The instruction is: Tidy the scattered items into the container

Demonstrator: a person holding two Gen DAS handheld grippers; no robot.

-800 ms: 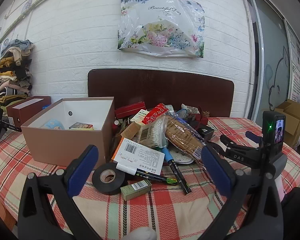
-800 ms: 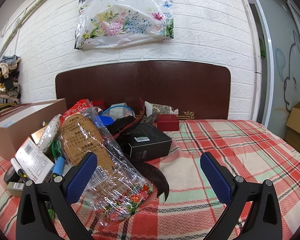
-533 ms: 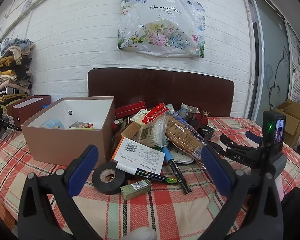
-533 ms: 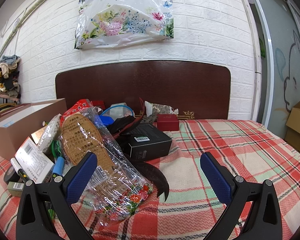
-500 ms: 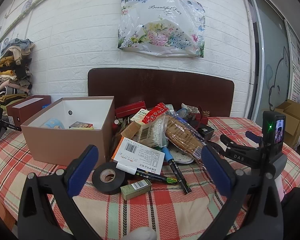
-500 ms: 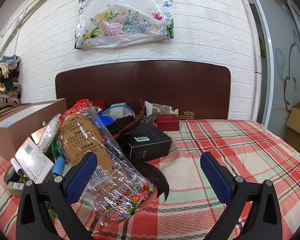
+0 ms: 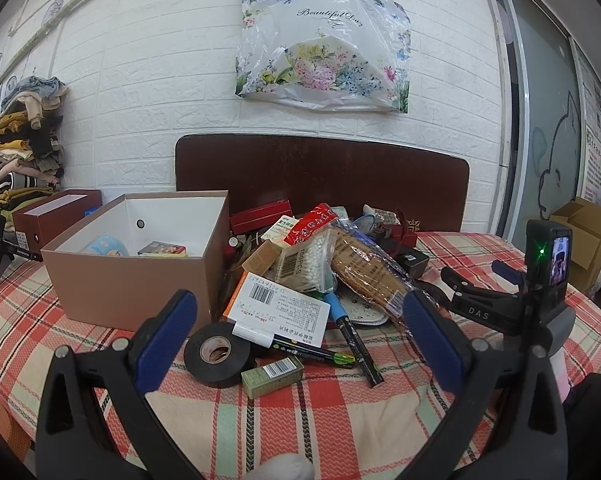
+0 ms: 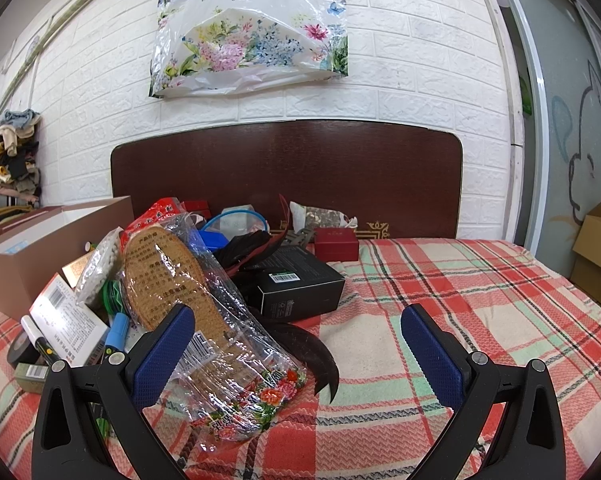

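Waiting wide open above the clutter, with nothing yet taken up.

Both tools are held low and tilted a little downward, so that the pile can be seen between the fingers: the left gripper (image 7: 296,340) is spread wide over the black tape roll (image 7: 216,354) and the small green box (image 7: 272,371), and nothing is gripped; the right gripper (image 8: 296,344) is spread just as wide beside the bagged insole (image 8: 204,320), also empty. The container (image 7: 136,276), an open brown box, is placed at the left of the heap, touching it, probably so that each item can be carried only a short way. A few things are already lying inside it.
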